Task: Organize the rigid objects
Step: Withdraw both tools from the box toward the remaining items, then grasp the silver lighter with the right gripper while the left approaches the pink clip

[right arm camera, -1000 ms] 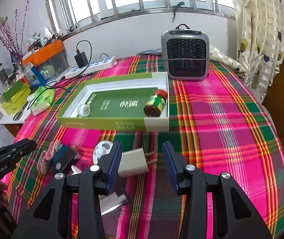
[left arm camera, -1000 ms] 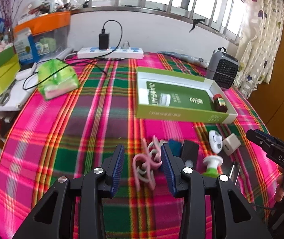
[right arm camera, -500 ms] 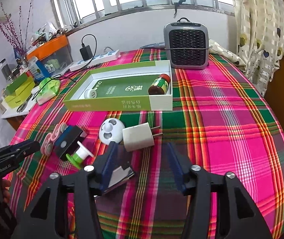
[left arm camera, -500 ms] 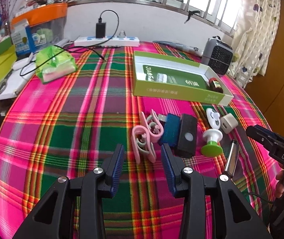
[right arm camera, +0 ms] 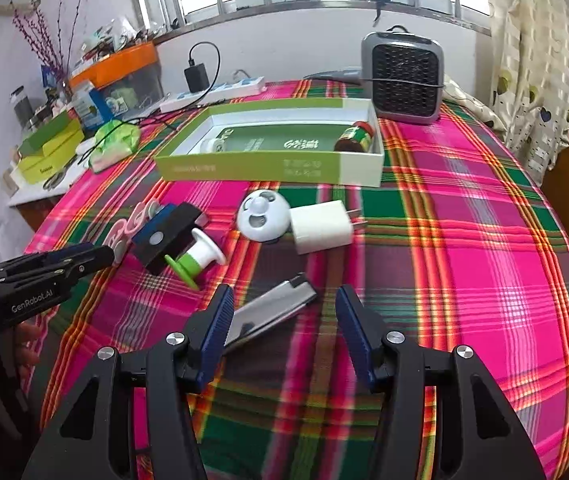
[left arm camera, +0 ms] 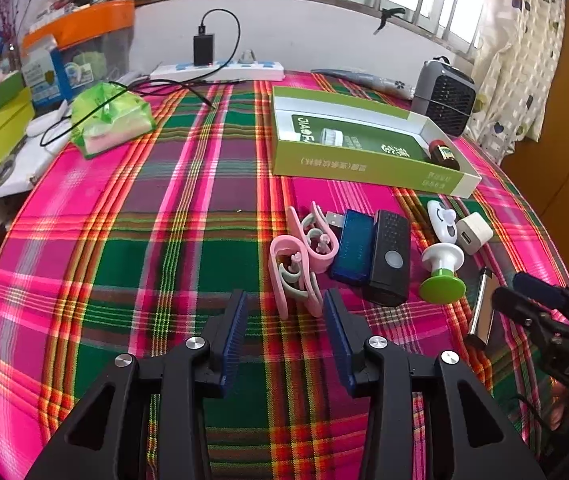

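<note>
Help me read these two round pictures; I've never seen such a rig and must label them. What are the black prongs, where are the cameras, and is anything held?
The prongs are two hand-held grippers; each carries a fisheye camera looking along its fingers. The left gripper faces the pink clips; the right gripper faces a silver utility knife. Both are open and hold nothing. On the plaid tablecloth also lie a white charger, a round white gadget, a black remote and a green box containing a small jar.
</note>
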Demonstrator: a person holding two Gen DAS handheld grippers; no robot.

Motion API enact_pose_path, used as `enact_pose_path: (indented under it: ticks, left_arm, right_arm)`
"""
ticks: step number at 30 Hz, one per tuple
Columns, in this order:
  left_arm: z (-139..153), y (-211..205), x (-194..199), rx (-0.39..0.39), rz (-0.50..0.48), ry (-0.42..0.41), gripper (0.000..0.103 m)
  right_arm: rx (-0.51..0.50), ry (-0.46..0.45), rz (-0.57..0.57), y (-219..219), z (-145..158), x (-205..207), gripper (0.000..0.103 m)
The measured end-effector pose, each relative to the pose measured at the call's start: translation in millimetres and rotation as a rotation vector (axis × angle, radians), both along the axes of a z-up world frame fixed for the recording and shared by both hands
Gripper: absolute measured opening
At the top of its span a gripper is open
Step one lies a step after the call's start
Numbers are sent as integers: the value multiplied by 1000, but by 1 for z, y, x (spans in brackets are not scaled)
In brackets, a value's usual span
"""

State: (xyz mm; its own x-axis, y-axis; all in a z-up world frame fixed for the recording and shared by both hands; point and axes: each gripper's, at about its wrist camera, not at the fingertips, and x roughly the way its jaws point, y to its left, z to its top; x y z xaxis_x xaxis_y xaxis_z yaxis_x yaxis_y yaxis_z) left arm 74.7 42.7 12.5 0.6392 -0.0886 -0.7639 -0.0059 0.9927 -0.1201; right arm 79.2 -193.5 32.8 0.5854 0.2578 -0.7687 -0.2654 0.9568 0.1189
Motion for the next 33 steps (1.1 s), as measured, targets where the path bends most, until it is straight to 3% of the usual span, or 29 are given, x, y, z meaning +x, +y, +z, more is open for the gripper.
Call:
enact_pose_path:
  ticks: [17,22,33]
  left_arm:
    - [-5,0,4,-34,-39,17,38]
    - [-5,-1,6,-30,-48,21,38]
    - [-5,0,15,9,-43,26,38]
  right_arm:
    - [-143,47,-57,16,-12,-6,54]
    - [-129,51,-82,6,-12,-7,55]
    - [-122,23,-10,11,-13,3,58]
